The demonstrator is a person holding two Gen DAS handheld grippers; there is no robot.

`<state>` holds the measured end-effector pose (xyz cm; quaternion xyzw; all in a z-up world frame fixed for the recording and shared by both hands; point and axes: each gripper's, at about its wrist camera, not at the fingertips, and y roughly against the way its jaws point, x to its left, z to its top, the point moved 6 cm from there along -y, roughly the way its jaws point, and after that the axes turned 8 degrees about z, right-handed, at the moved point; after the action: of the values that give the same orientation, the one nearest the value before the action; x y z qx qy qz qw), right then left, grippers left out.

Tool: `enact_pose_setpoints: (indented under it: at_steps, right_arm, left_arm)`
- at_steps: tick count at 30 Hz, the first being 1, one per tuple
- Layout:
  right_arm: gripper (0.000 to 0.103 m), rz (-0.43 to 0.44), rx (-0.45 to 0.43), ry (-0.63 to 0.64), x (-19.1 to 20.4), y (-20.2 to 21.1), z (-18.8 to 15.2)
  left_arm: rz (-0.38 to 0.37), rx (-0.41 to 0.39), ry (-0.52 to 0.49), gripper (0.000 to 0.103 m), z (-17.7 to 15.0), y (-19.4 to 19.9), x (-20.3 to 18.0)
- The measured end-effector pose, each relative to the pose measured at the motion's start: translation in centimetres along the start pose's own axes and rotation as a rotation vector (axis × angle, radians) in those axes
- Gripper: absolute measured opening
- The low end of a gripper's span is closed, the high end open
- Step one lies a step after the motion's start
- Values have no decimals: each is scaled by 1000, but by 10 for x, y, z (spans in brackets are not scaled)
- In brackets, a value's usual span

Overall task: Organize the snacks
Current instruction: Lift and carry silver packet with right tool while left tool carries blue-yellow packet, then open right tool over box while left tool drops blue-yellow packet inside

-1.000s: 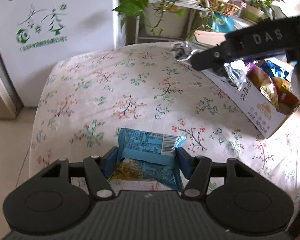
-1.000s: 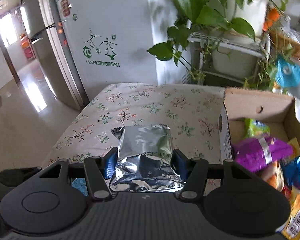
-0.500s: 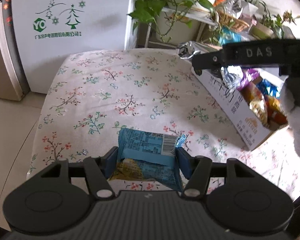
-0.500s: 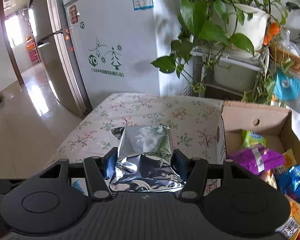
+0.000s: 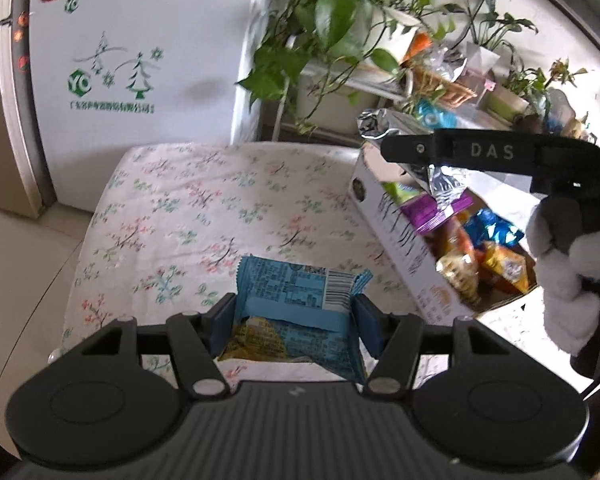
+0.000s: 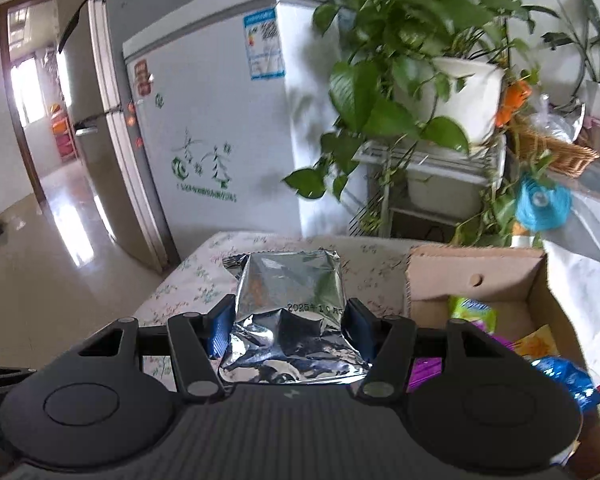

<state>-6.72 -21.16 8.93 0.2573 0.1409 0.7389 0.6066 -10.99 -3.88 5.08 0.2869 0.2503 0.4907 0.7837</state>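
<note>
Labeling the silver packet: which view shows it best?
Right wrist: the silver packet fills the centre, held between the right gripper's fingers, date print legible. Left wrist shows only its crinkled ends past a finger.

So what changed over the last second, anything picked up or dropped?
Nothing taken or released. Both claws rose and tipped up, so the white fridge and plants fill more of the view. The left claw stays shut on the blue snack packet, the right claw on the silver foil pouch, beside the cardboard snack box.
</note>
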Motion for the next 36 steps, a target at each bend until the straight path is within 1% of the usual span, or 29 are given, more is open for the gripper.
enact_pose_setpoints:
  at_steps: [3,9,13,17,23,26,30,36]
  right_arm:
    - [65,-13,-33,-32,-13,12,7]
    - [65,-81,-78,-112,-43,30,19]
    - [65,-114,-83,-166,-60,35,23]
    - [65,-125,-92,-192,-68,39,24]
    - [65,-138,-110,-223,-78,48,26]
    - [65,-137,-124,-235,-86,56,28]
    - [65,-163,-141,-271,-103,65,28]
    - [65,-187,-159,-324,-123,69,31]
  left_arm:
    - [-21,-17,16,61,13,6,-8]
    - [-53,-48,20,61,46,18,-21]
    - [-66,-77,1,61,67,23,-33]
    - [-92,-77,16,61,84,22,-45]
    - [-114,-86,10,61,95,17,-65]
    - [-131,-88,25,61,97,12,-74]
    - [-138,-90,31,61,101,-5,-87]
    - [-191,-58,53,61,98,-34,-110]
